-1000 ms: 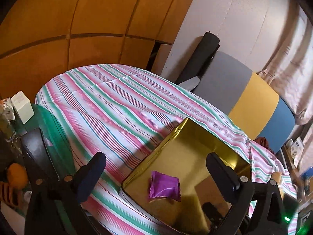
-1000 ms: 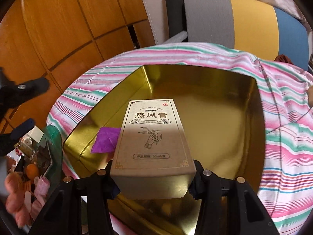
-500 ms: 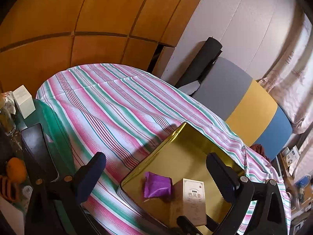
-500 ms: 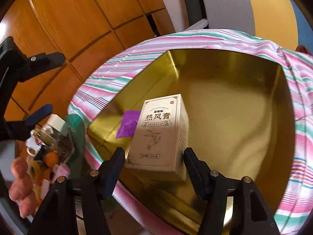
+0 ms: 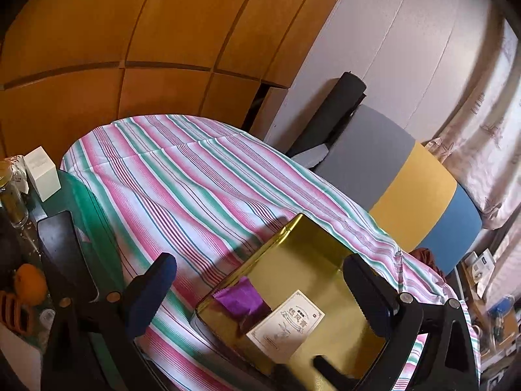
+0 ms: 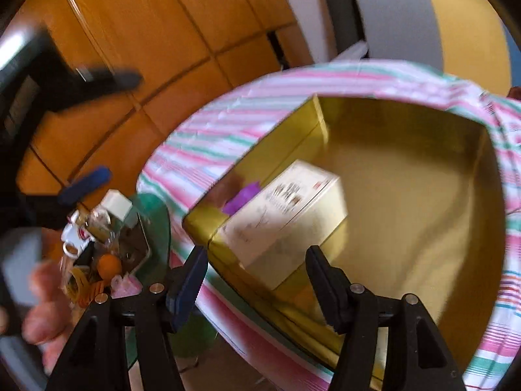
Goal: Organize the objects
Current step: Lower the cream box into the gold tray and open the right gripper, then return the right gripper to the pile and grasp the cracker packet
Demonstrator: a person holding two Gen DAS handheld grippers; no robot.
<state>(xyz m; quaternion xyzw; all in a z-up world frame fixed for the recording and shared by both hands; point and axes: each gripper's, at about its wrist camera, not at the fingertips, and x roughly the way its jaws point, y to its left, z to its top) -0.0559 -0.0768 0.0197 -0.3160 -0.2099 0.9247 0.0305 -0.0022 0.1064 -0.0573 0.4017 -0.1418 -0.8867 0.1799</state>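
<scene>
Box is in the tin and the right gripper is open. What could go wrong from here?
1. The right gripper has its fingers either side of the cream carton; pulling out crooked could clip it.
2. The carton lies against the purple sachet in the gold tin's corner, so a nudge may bury the sachet.
3. The left gripper hangs open above the tin and may catch its rim.

Right gripper (image 6: pixel 257 270) has released box (image 6: pixel 286 221) into tin (image 6: pixel 423 195).

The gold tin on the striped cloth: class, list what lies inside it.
Inside the gold metal tin lie a cream printed carton and a purple foil sachet beside it; the carton partly covers the sachet in the right wrist view.
</scene>
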